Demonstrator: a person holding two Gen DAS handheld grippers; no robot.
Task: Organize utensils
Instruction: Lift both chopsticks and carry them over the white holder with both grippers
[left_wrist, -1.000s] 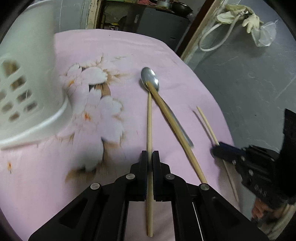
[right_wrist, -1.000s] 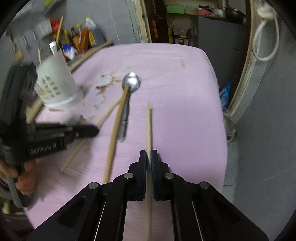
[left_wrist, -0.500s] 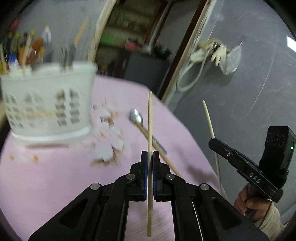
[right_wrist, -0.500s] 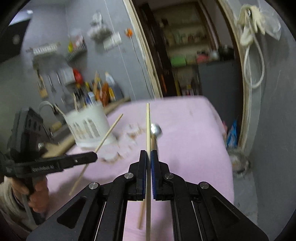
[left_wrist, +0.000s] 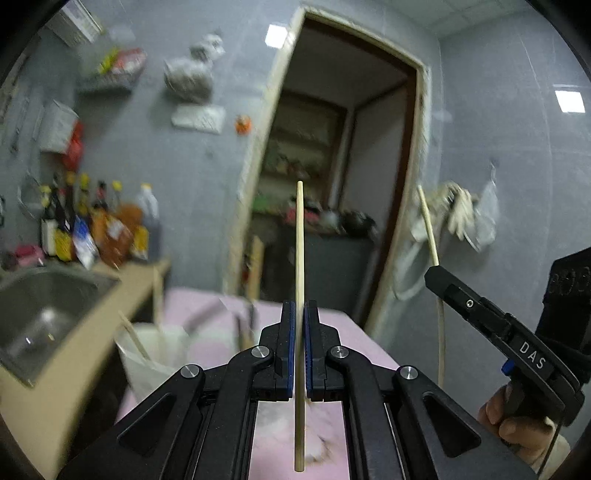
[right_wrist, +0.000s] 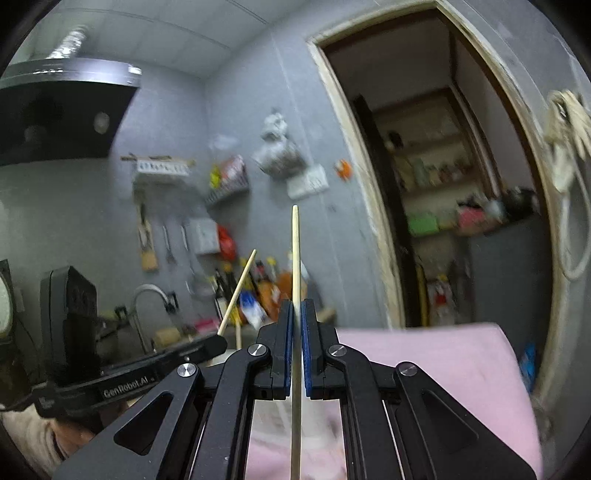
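Here, left fingers (left_wrist: 299, 321) clamped on a chopstick (left_wrist: 299, 236), right fingers (right_wrist: 297, 321) pinching another chopstick (right_wrist: 295, 251), both upright

You've got two grippers up, left gripper (left_wrist: 299, 325) and right gripper (right_wrist: 297, 325), and two chopsticks, one chopstick (left_wrist: 300, 258) pinched in each, plus one white basket (left_wrist: 155, 354).

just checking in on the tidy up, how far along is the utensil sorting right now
Early to midway. Done: at least one stick already stands in the white holder. In hand: the left gripper is shut on one chopstick, the right gripper on another chopstick, both raised above the pink cloth. Left: both chopsticks must go into the holder. Whatever else remains on the table is out of view.
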